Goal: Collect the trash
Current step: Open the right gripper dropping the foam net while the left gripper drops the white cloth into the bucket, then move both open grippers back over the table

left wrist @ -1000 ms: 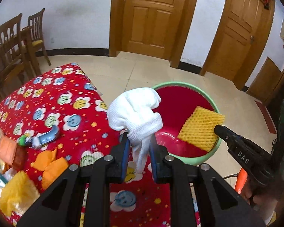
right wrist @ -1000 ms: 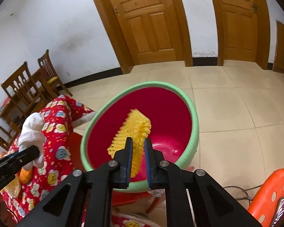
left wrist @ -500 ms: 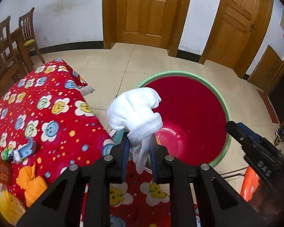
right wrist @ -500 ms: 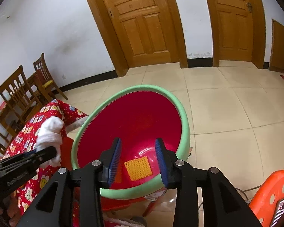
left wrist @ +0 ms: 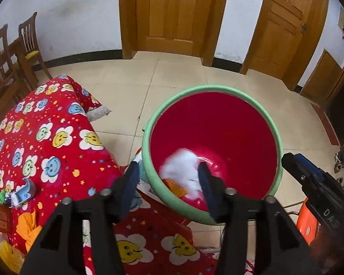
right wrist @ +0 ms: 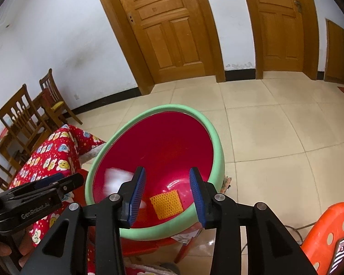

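A red basin with a green rim (left wrist: 259,105) (right wrist: 219,142) stands beside the table. A white cloth (left wrist: 183,169) (right wrist: 114,178), blurred by motion, lies inside it over the yellow foam net (left wrist: 175,186) (right wrist: 167,204) on the basin floor. My left gripper (left wrist: 168,186) is open and empty above the basin's near rim. My right gripper (right wrist: 167,194) is open and empty over the basin. Each gripper shows in the other's view, the right one (left wrist: 314,183) and the left one (right wrist: 41,190).
A table with a red smiley-flower cloth (left wrist: 48,142) holds more trash at its left edge: orange scraps (left wrist: 28,226), a blue-grey item (left wrist: 23,194), a yellow net (left wrist: 9,256). An orange plastic stool (right wrist: 325,233) stands at right. Wooden chairs (right wrist: 23,114) stand against the far wall.
My left gripper opened and let go of the white cloth, which dropped into the basin. My right gripper released the yellow net into the basin earlier and opened wider.
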`<state>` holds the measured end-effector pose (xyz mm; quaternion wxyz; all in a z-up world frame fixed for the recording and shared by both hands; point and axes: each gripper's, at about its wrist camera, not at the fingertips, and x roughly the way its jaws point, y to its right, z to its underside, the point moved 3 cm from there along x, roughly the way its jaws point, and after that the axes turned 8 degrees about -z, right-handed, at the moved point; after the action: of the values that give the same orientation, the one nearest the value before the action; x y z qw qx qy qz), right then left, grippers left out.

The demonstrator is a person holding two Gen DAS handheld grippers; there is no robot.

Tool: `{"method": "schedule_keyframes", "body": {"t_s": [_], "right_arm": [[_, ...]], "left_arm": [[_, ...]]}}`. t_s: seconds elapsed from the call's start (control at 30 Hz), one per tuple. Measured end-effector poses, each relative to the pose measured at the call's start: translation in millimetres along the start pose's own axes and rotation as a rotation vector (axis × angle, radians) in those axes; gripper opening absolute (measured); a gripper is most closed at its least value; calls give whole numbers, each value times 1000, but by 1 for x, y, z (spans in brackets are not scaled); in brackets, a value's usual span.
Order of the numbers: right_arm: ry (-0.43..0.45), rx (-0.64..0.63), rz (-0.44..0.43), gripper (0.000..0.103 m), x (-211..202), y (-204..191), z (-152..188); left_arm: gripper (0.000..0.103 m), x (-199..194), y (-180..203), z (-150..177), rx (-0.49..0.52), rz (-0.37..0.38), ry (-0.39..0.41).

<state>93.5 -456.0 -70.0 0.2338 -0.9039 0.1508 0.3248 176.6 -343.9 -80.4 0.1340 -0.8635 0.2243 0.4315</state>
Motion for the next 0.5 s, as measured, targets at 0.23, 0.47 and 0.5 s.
{"method": "schedule_keyframes", "body": {"t_s": [0.23, 0.47, 0.5], "right_arm": [[12, -1, -15, 49, -8, -7, -1], [18, -18, -46, 53, -22, -21, 1], [21, -20, -50, 54, -24, -24, 1]], "left_arm": [[64, -16, -12, 4, -33, -32, 10], [66, -41, -28, 14, -73, -34, 21], [67, -44, -31, 16, -78, -36, 24]]}}
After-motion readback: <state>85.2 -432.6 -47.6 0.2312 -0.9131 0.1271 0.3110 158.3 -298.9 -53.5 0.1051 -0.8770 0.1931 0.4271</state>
